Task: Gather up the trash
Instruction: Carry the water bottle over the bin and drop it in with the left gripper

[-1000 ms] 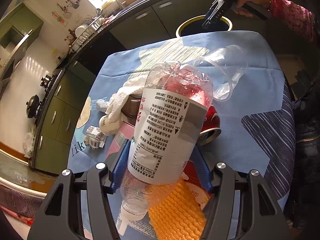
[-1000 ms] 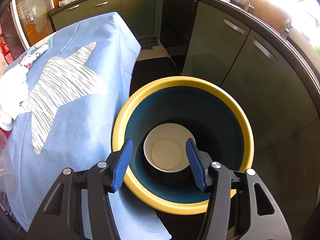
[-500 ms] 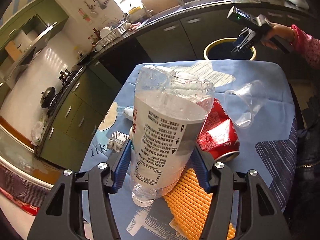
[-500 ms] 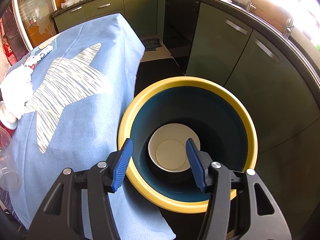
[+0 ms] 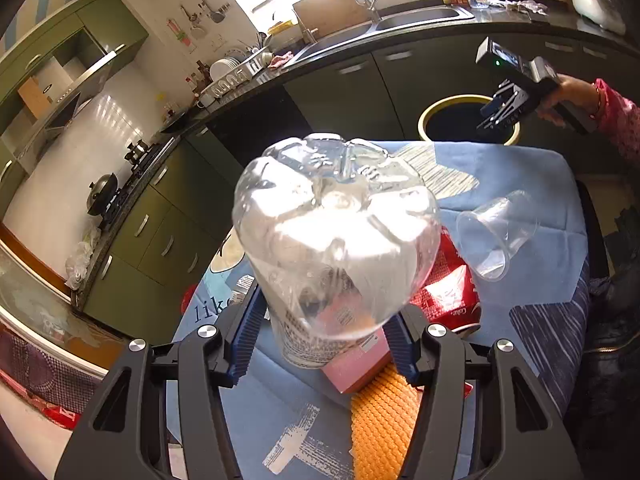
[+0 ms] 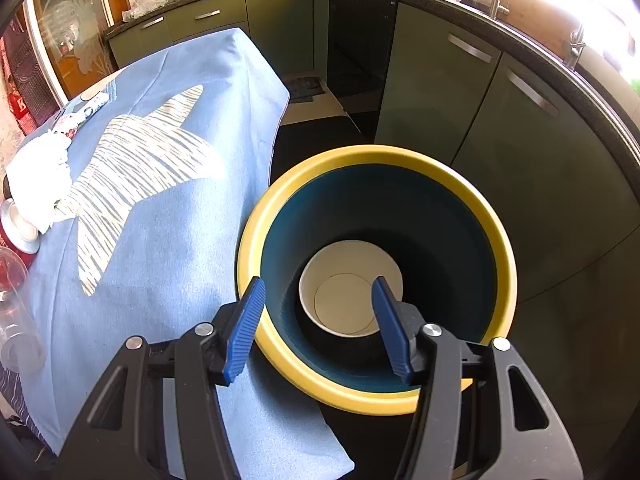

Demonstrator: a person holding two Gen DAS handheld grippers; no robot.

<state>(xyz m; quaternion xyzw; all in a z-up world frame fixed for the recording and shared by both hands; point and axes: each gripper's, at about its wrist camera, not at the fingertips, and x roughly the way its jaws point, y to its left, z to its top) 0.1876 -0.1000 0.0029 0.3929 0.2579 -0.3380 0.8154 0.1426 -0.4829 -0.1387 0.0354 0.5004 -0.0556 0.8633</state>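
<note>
My left gripper (image 5: 324, 332) is shut on a clear plastic bottle (image 5: 336, 240) with a white label, held off the table with its base toward the camera. On the blue tablecloth (image 5: 520, 176) below lie a red cola can (image 5: 448, 296), a clear plastic cup (image 5: 496, 236) on its side, a pink box (image 5: 356, 364) and an orange mesh pad (image 5: 380, 420). My right gripper (image 6: 318, 328) hangs open and empty over the yellow-rimmed bin (image 6: 256, 248), which holds a white paper cup (image 6: 348, 296). In the left wrist view the bin (image 5: 436, 110) sits beyond the table's far edge.
Dark green kitchen cabinets (image 6: 448, 92) curve closely behind the bin. A crumpled white tissue (image 6: 36, 176) lies at the table's left end in the right wrist view. A person's hand in a pink sleeve (image 5: 612, 116) holds the right gripper.
My left gripper has risen with the bottle, which has tipped so its base now faces the camera. The right gripper has stayed over the bin.
</note>
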